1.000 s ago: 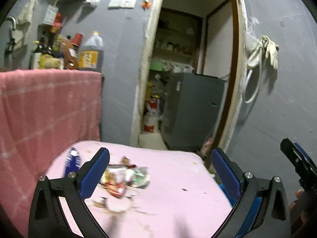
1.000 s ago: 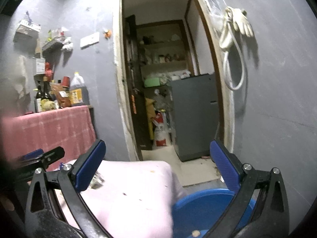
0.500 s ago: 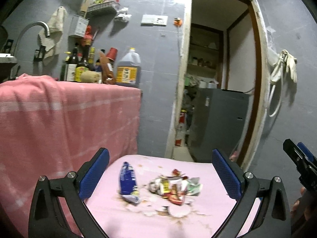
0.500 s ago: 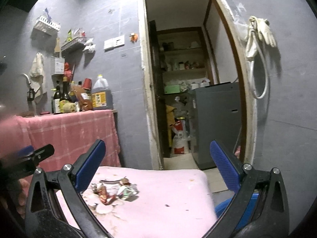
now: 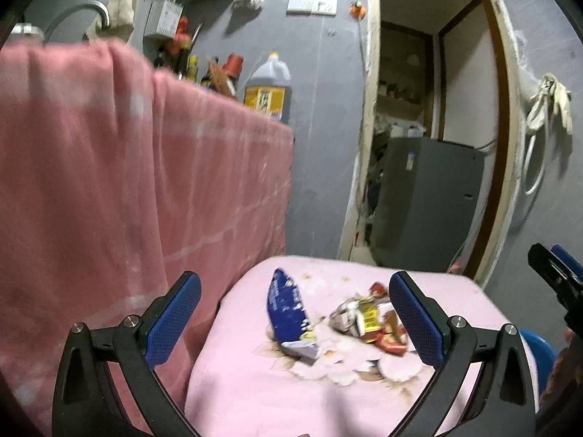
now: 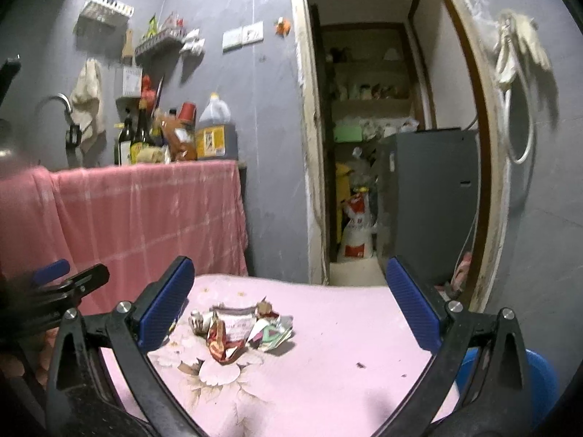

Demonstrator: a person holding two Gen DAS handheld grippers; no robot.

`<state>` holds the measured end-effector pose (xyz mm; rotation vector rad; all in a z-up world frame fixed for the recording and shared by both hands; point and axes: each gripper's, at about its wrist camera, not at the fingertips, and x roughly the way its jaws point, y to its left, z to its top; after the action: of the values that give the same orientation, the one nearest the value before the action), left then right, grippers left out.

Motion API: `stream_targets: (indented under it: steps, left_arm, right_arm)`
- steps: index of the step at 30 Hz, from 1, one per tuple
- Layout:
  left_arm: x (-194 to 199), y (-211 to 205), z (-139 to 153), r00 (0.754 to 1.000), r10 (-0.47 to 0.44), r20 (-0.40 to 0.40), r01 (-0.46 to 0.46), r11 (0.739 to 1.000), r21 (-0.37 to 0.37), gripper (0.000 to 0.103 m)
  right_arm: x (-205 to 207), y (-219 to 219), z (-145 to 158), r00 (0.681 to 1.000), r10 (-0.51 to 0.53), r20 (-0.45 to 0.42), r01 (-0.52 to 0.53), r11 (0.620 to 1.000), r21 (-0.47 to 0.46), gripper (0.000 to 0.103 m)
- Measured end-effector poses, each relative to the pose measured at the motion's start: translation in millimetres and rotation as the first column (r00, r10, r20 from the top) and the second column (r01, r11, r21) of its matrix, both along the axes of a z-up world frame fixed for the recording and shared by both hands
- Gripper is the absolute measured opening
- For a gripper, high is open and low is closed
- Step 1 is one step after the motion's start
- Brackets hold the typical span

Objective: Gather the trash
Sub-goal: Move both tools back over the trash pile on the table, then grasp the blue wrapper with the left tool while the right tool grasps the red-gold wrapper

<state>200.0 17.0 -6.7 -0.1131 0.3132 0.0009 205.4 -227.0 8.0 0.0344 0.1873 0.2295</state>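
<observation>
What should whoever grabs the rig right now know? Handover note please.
Left hand-held gripper: open, empty, over the pink table.
Right hand-held gripper: open, empty, facing the same table.
Trash: blue wrapper lies flat left of the crumpled wrapper pile, apart from it; crumbs scattered nearby.
Blue bin sits low at the table's right edge.
Done: nothing picked up, as far as the views show.
Left: grab wrapper and pile, drop them in the bin.

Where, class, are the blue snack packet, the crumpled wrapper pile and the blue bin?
blue snack packet (image 5: 288,307), left wrist view, middle of its blue face.
crumpled wrapper pile (image 6: 238,329), right wrist view, centre of the heap.
blue bin (image 6: 541,377), right wrist view, its visible rim.
</observation>
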Motion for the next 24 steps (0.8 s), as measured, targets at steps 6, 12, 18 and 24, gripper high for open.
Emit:
stream_targets:
  steps: [6, 12, 18, 24]
  left_arm:
    - [22, 9, -18, 0.997, 0.025, -0.068, -0.024, 1.0, 0.004, 0.101]
    - [51, 9, -39, 0.973, 0.017, -0.229, -0.015, 1.0, 0.011, 0.101]
    - [69, 8, -48, 0.951, -0.018, -0.308, 0.012, 1.0, -0.021, 0.1]
    - [87, 13, -57, 0.919, -0.072, -0.388, 0.047, 0.996, -0.074, 0.079]
  right_arm:
    - [23, 6, -21, 0.996, 0.036, -0.08, -0.035, 0.999, 0.008, 0.103]
    - [44, 15, -39, 0.978, 0.07, -0.198, -0.069, 0.998, 0.013, 0.103]
    - [60, 22, -52, 0.95, 0.087, -0.301, -0.092, 0.996, -0.002, 0.103]
    - [70, 29, -63, 0.915, 0.129, -0.382, -0.142, 0.99, -0.006, 0.101]
